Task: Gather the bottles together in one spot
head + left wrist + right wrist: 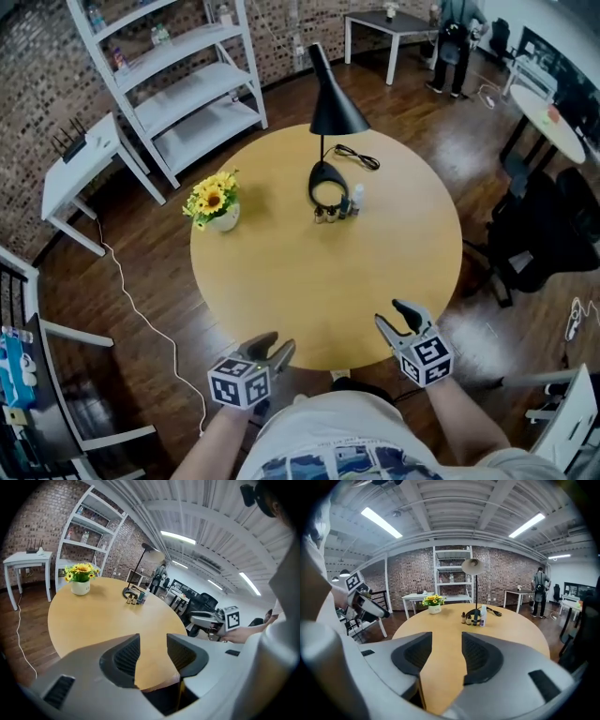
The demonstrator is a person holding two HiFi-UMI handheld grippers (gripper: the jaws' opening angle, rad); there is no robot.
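Several small bottles (pixel 336 212) stand bunched at the black lamp's base (pixel 328 185) on the round wooden table (pixel 281 281); one is a taller white bottle (pixel 357 197), the others are small and dark. The same cluster of bottles (pixel 473 617) shows far off in the right gripper view, and the bottles (pixel 136 597) appear in the left gripper view too. My left gripper (pixel 278 345) hovers at the table's near edge, open and empty. My right gripper (pixel 394 317) is over the near edge on the right, also open with nothing between its jaws.
A pot of yellow flowers (pixel 217 202) sits on the table's left side. The lamp's cord (pixel 356 156) trails behind it. A white shelf unit (pixel 178 84) and a white side table (pixel 80 169) stand back left, dark chairs (pixel 539 239) at the right, a person (pixel 455 42) far back.
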